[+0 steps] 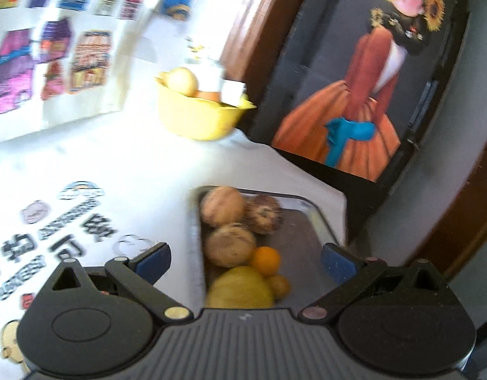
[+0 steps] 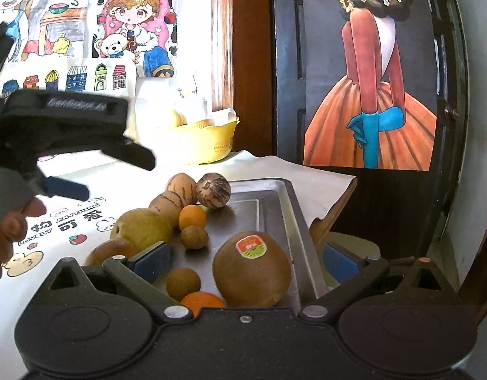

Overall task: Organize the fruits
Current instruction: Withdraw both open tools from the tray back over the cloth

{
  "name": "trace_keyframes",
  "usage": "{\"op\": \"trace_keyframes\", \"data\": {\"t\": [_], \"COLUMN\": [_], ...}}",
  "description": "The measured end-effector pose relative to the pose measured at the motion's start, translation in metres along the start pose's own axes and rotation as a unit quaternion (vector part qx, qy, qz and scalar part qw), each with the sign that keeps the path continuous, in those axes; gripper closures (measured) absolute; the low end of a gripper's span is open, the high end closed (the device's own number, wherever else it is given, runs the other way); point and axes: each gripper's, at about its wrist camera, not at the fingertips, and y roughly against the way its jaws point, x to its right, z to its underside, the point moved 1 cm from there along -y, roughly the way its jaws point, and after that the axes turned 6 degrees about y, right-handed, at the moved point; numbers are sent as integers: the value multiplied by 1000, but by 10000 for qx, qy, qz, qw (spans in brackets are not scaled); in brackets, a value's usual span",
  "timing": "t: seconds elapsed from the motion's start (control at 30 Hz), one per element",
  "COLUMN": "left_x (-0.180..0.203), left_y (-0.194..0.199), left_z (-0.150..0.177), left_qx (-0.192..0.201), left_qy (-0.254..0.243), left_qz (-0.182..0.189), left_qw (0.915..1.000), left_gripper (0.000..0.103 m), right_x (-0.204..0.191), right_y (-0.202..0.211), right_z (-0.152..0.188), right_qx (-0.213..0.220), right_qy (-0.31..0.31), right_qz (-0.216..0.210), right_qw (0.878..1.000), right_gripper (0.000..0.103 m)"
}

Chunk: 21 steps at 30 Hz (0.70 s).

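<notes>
A metal tray (image 2: 275, 202) holds several fruits: a kiwi with a sticker (image 2: 251, 269), small oranges (image 2: 192, 217), a yellow-green pear (image 2: 142, 228), brown striped fruits (image 2: 181, 186) and small brown round ones (image 2: 194, 237). My right gripper (image 2: 246, 258) is open, its fingers either side of the kiwi. My left gripper (image 1: 245, 261) is open above the tray (image 1: 303, 237), over the pear (image 1: 238, 288) and an orange (image 1: 266, 260). It also shows in the right wrist view (image 2: 66, 186). A yellow bowl (image 1: 199, 117) at the back holds more fruit.
A white printed cloth (image 2: 72, 221) covers the table. Cartoon drawings (image 2: 135, 22) hang on the wall behind. A dark door with a painted woman (image 2: 370, 95) stands at the right. The table edge lies right of the tray.
</notes>
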Motion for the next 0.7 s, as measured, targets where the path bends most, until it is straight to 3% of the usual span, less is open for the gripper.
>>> {"op": "trace_keyframes", "data": {"t": [0.13, 0.33, 0.7], "left_x": [-11, -29, -41], "left_y": [14, 41, 78], "left_z": [11, 32, 37], "left_qx": [129, 349, 1064], "left_qy": [-49, 138, -226], "left_qz": [-395, -679, -946], "left_qw": [9991, 9970, 9896], "left_gripper": [1, 1, 0], "right_x": [-8, -18, -24], "right_y": [5, 14, 37], "right_z": [-1, -2, 9], "right_qx": [55, 204, 566], "right_qy": [29, 68, -382], "right_qz": [42, 160, 524], "right_qw": [10000, 9996, 9963], "right_gripper": [1, 1, 1]}}
